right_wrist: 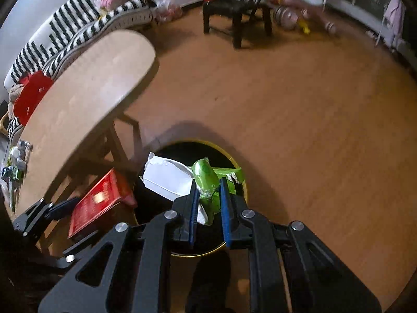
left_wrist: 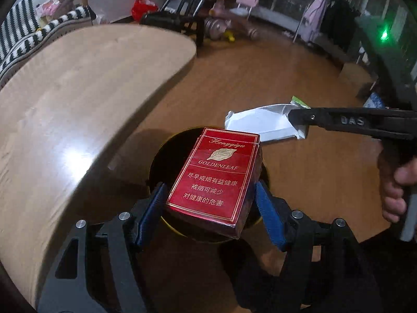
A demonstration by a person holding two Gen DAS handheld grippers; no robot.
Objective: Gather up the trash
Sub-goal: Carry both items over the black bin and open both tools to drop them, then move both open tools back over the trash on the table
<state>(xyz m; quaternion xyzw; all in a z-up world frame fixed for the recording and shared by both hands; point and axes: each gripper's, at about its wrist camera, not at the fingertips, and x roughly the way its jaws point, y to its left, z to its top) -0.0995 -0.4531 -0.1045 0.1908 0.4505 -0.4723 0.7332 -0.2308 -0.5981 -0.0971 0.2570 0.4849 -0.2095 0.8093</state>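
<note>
My left gripper (left_wrist: 211, 195) is shut on a red cigarette pack (left_wrist: 213, 180) and holds it over the black bin with a gold rim (left_wrist: 166, 154) on the floor. The pack also shows in the right wrist view (right_wrist: 99, 203). My right gripper (right_wrist: 208, 193) is shut on a crumpled green and white wrapper (right_wrist: 208, 180) above the same bin (right_wrist: 234, 161). In the left wrist view the right gripper (left_wrist: 297, 120) comes in from the right, with the white side of the wrapper (left_wrist: 260, 125) beside the pack.
A light wooden table (left_wrist: 78, 99) stands left of the bin, with small wrappers on its near left end (right_wrist: 14, 167). A striped sofa (right_wrist: 65, 34), a black chair (right_wrist: 234, 7) and pink toys (left_wrist: 245, 0) stand farther off on the wooden floor (right_wrist: 312, 120).
</note>
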